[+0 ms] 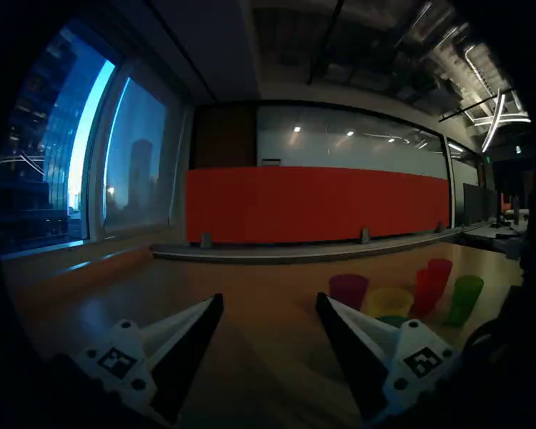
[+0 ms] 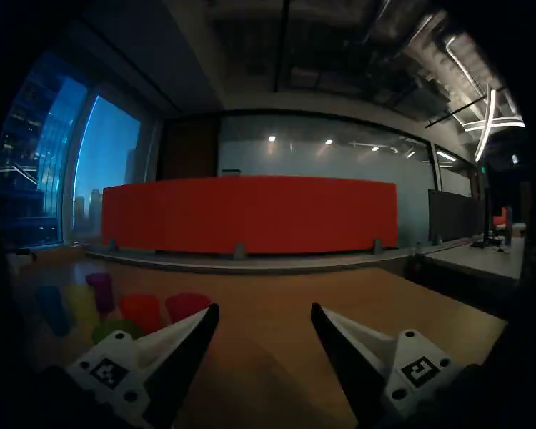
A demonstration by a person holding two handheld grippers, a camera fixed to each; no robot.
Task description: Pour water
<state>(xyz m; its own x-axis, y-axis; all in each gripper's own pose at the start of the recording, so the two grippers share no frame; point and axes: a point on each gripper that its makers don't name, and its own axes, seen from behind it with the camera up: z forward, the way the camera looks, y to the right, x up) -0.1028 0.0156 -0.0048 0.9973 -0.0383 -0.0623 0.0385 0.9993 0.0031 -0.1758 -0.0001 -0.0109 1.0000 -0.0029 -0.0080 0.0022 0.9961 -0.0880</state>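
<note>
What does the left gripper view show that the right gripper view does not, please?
Left gripper view: the open left gripper, with a tall green cup far right. Right gripper view: the open right gripper, with a blue cup far left. Shared: coloured cups, the wooden table, red partition and windows.

I am seeing a tight cluster of cups standing upright on the wooden tabletop (image 1: 268,307). In the left gripper view a squat magenta plastic cup (image 1: 349,289), a squat yellow plastic cup (image 1: 389,300) just beside it, a tall red plastic cup (image 1: 434,284) and a tall green plastic cup (image 1: 466,299) are sitting at the right. In the right gripper view a blue plastic cup (image 2: 51,309), a purple plastic cup (image 2: 101,289) and an orange-red plastic cup (image 2: 141,311) are standing low at the left; I am not managing to tell whether any is holding water.
</note>
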